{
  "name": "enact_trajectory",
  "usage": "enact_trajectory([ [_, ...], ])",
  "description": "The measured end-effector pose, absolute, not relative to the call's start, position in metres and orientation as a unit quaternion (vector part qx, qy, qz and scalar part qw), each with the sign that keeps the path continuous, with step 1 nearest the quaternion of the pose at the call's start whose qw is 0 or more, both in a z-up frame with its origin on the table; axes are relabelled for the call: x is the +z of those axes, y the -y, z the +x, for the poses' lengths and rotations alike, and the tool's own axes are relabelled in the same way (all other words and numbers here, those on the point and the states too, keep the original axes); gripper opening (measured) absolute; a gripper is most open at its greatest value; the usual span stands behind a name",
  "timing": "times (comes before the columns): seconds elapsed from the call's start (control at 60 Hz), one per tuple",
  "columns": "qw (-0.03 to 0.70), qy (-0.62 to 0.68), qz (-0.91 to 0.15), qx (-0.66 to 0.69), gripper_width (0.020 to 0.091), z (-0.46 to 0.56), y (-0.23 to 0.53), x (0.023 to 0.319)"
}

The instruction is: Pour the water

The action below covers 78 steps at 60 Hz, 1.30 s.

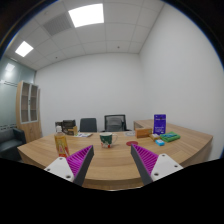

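Across the room, seen from the gripper view, a long wooden bench (110, 150) stretched ahead with chairs (101, 124) behind it and a cabinet (30, 105) against the far wall. The gripper (113, 160) was held above the near edge of the bench, its fingers spread apart with a wide gap between the purple pads (81, 159), grasping nothing. Well beyond the fingers stood a few small things: a purple box (159, 122) upright, a green and orange item (167, 137) just beside it, and a pinkish object (62, 143) on the other side. Which of these, if any, holds the water could not be told; no cup or bottle was clearly seen. By my judgement the task had not begun: nothing was picked up, nothing poured, and the approach, grasp and pouring all remained.
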<state>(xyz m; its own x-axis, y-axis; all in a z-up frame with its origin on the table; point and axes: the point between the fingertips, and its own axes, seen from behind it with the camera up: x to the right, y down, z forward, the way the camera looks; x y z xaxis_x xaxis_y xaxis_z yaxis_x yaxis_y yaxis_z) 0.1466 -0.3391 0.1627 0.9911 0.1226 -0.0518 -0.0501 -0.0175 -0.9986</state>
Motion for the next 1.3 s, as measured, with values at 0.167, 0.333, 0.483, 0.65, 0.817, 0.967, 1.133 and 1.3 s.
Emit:
enact_trajectory([
  [0.167, 0.697, 0.033, -0.712, 0.081, 0.0831, 0.132, 0.332, 0.159],
  [0.333, 0.694, 0.059, -0.71, 0.104, 0.0833, 0.095, 0.322, 0.155],
  [0.483, 0.688, 0.095, -0.706, 0.135, 0.0832, 0.026, 0.304, 0.152],
  [0.65, 0.673, 0.14, -0.706, 0.169, 0.0829, -0.067, 0.261, 0.132],
  [0.817, 0.664, 0.15, -0.716, 0.156, 0.0829, -0.123, 0.213, 0.114],
  [0.967, 0.649, 0.124, -0.734, 0.156, 0.083, -0.154, 0.176, 0.102],
  [1.133, 0.647, 0.109, -0.743, 0.129, 0.0632, -0.171, 0.142, 0.093],
  [1.3, 0.657, 0.106, -0.74, 0.096, 0.0457, -0.174, 0.127, 0.093],
])
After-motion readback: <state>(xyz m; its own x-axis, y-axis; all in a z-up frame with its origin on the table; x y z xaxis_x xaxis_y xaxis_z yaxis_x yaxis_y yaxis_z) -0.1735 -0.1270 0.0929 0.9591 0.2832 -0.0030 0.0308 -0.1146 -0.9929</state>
